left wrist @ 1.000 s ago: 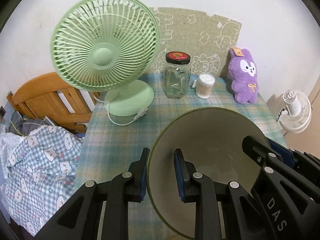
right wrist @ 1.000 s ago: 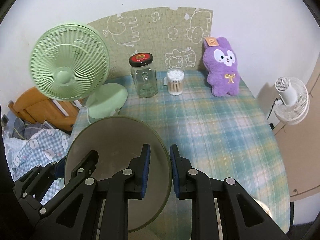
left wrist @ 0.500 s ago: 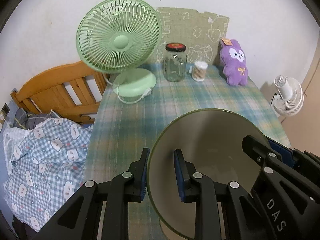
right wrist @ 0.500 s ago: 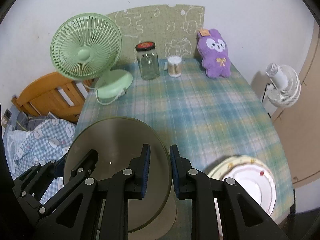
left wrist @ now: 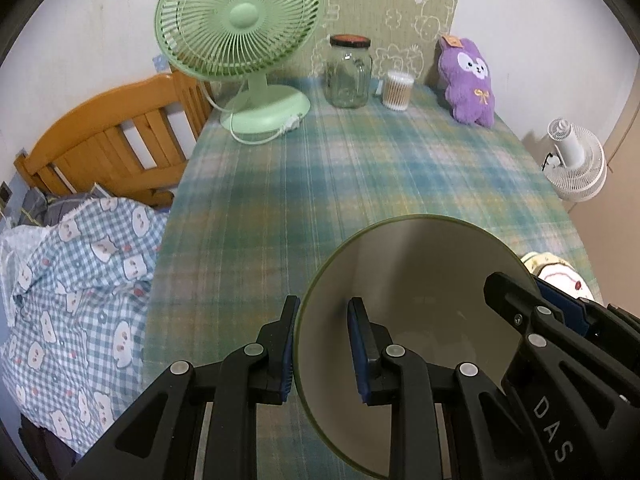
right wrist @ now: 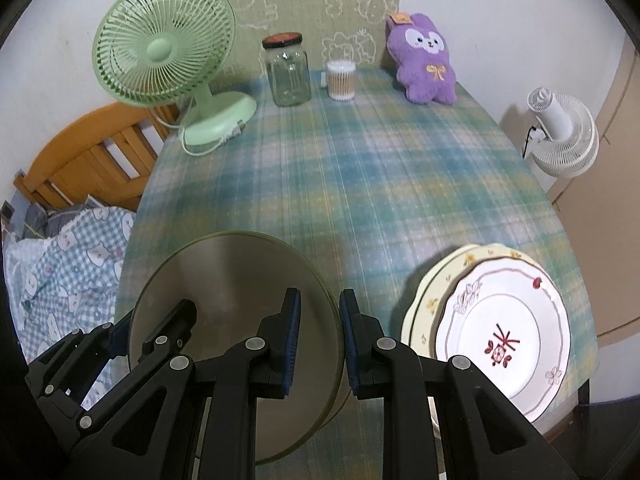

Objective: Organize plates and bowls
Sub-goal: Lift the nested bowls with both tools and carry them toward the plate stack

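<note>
Both grippers hold one olive-rimmed grey bowl [left wrist: 416, 292] above the near part of the plaid table. My left gripper [left wrist: 322, 346] is shut on the bowl's left rim, one finger outside and one inside. My right gripper [right wrist: 319, 338] is shut on the right rim of the same bowl [right wrist: 228, 292]. The right gripper's fingers [left wrist: 520, 308] show at the bowl's far side in the left wrist view. To the right lies a stack of plates: a white plate with a red motif [right wrist: 504, 340] on a cream flowered plate [right wrist: 440, 276]. Only a sliver of that plate stack [left wrist: 554, 270] shows behind the bowl in the left wrist view.
At the back of the table [right wrist: 380, 168] stand a green desk fan [right wrist: 168, 52], a glass jar with a red lid [right wrist: 288, 72], a cup of cotton swabs [right wrist: 341, 80] and a purple plush rabbit [right wrist: 424, 60]. A wooden headboard [left wrist: 108, 148] and checked bedding [left wrist: 68, 292] lie left; a white fan [right wrist: 560, 132] stands right.
Both grippers have drawn back toward the near table edge and sunk with the bowl still held. The fan and jar look farther away, and the plate stack has come into full view.
</note>
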Motion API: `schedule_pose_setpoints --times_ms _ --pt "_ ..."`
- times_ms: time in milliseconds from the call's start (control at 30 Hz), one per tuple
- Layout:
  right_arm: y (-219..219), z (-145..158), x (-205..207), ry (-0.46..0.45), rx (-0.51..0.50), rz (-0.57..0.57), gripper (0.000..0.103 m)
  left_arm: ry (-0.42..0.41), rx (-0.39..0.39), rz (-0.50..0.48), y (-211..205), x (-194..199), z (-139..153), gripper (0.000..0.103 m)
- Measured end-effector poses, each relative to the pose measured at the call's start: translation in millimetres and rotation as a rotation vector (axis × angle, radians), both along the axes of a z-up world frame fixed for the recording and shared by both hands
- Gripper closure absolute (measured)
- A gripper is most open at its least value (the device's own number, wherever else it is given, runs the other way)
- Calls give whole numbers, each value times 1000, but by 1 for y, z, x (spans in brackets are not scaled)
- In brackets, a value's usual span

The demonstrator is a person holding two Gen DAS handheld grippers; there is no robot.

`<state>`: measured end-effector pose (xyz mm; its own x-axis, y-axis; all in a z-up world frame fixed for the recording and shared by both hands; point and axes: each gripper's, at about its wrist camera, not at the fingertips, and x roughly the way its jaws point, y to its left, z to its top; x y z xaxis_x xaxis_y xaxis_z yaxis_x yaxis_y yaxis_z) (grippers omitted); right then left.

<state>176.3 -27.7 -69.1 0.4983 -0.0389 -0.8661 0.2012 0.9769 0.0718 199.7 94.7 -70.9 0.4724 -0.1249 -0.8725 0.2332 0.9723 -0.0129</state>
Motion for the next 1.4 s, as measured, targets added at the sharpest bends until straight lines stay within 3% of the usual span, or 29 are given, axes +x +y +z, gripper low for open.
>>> schedule_pose_setpoints --times_ms 533,733,867,933,1033,1267,1400 --pt "-3 -27 3 55 -19 -9 79 69 -12 3 -1 -2 -27 81" --pt "-7 -27 3 55 -16 -7 79 48 -12 0 -4 -5 -25 81" --pt "-7 -24 2 54 -5 27 74 80 -36 -5 -2 -4 -26 66" --pt "-9 -22 1 53 13 31 55 84 -34 -8 -3 -5 -24 62" --pt "-14 -18 -4 23 23 14 44 70 -48 8 -1 -7 -19 45" --pt "-22 -27 -1 45 52 12 42 48 -63 -31 2 -8 -23 26" --pt "-23 -38 1 60 88 21 42 50 -62 -52 0 -8 -30 24"
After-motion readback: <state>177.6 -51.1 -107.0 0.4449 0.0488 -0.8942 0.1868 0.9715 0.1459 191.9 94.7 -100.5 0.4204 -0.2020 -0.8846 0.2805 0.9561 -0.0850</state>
